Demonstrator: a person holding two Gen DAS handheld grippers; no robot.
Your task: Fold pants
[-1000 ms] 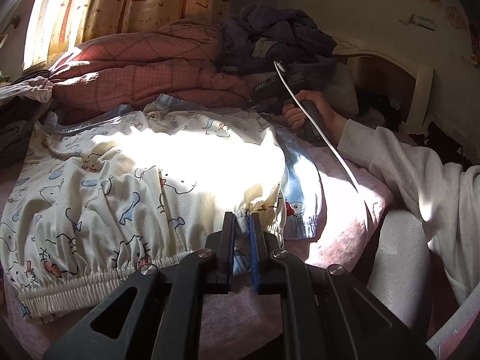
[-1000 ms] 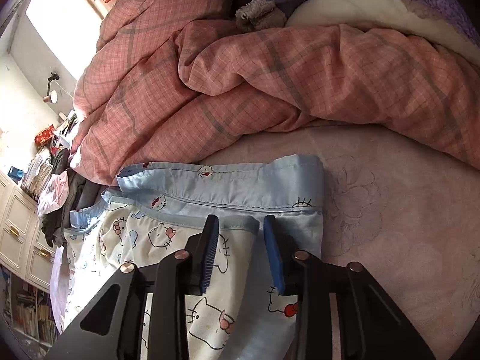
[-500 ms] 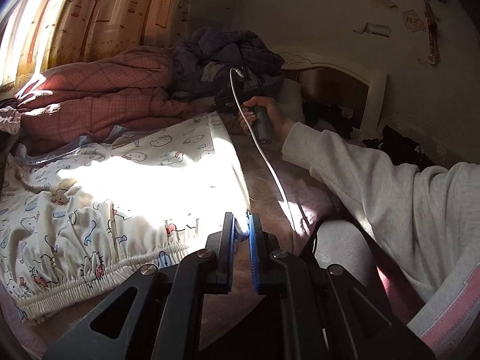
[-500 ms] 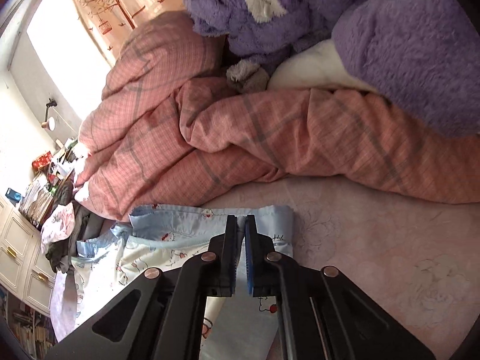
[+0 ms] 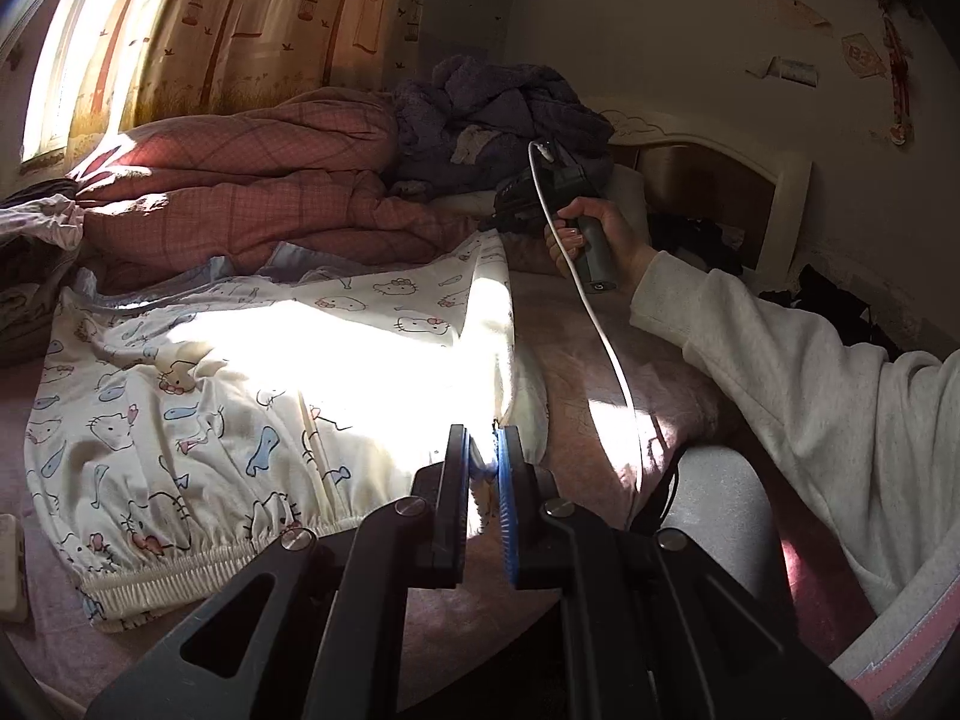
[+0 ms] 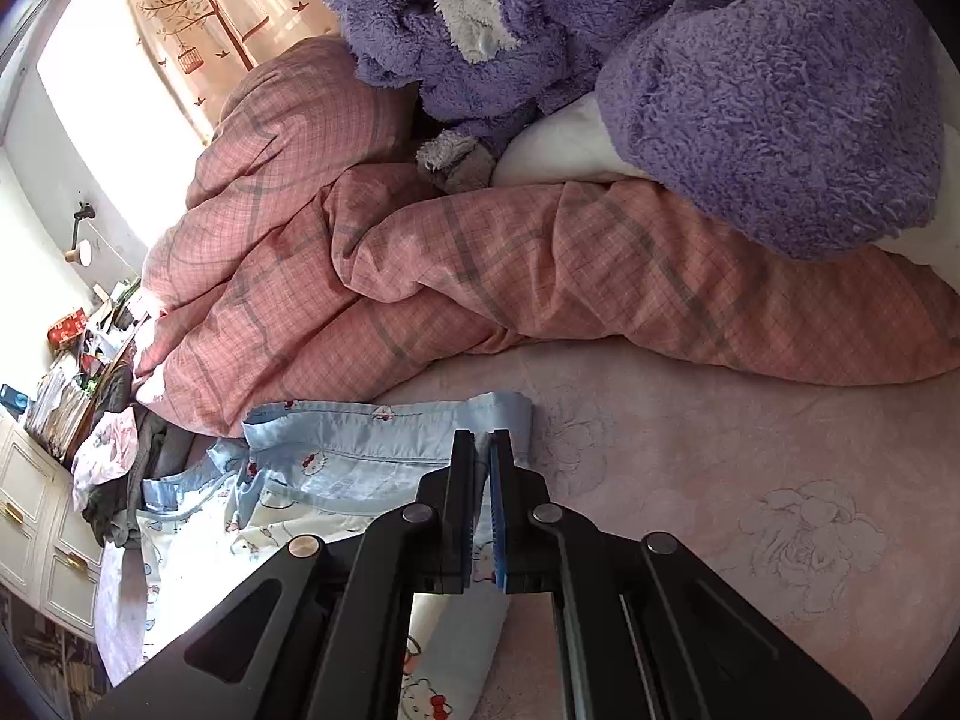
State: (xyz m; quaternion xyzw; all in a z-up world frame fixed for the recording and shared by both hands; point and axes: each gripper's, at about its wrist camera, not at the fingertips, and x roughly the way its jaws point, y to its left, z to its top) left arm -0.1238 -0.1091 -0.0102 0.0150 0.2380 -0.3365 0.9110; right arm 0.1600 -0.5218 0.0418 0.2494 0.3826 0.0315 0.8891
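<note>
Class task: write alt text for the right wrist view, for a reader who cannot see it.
The right gripper is shut on the blue cuff of cartoon-cat pants lying on a pink bed sheet. Behind lie a pink checked quilt and a purple fleece.

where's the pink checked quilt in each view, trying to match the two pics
Left wrist view: the pink checked quilt is bunched at upper left, behind the pants, below the tree-print curtain.
Right wrist view: the quilt spans the middle, beyond the pants' blue cuff.
Shared landmark: the purple fleece blanket piled against the quilt.
</note>
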